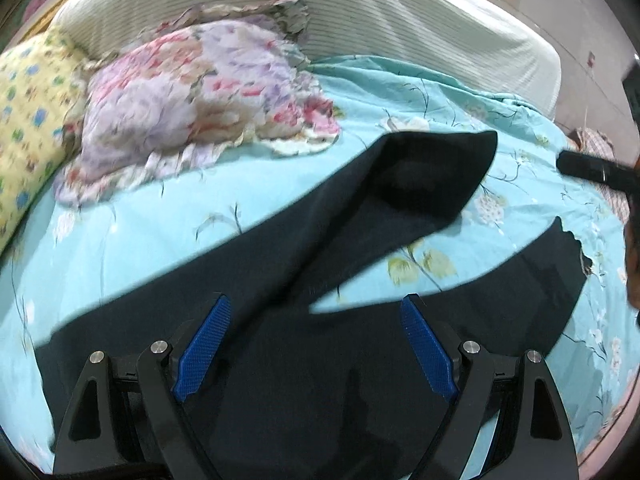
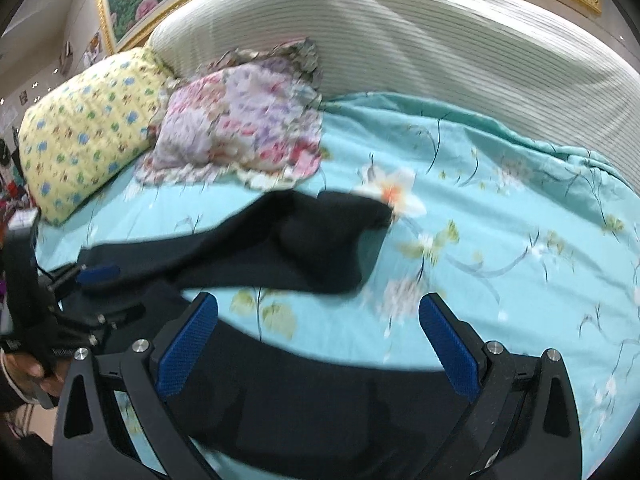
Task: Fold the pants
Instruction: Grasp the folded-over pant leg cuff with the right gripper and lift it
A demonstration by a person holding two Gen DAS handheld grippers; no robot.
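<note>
Dark navy pants [image 1: 320, 360] lie spread on a turquoise floral bedspread [image 1: 140, 232], legs splayed in a V. One leg [image 1: 420, 176] runs toward the headboard, its end folded and rumpled; the other leg [image 1: 540, 272] runs to the right. My left gripper [image 1: 316, 312] hovers open over the crotch area, nothing between its blue pads [image 1: 204, 348]. In the right wrist view, my right gripper [image 2: 318, 312] is open above the near leg [image 2: 300, 400], and the rumpled leg [image 2: 304, 240] lies beyond. The left gripper [image 2: 96, 274] shows at the left edge there.
A pink and lilac floral pillow [image 1: 192, 100] and a yellow patterned pillow [image 1: 28, 120] lie at the head of the bed, against a white ribbed headboard [image 2: 440, 40]. A gold-framed picture [image 2: 132, 0] hangs above. A hand [image 2: 24, 372] holds the left gripper's handle.
</note>
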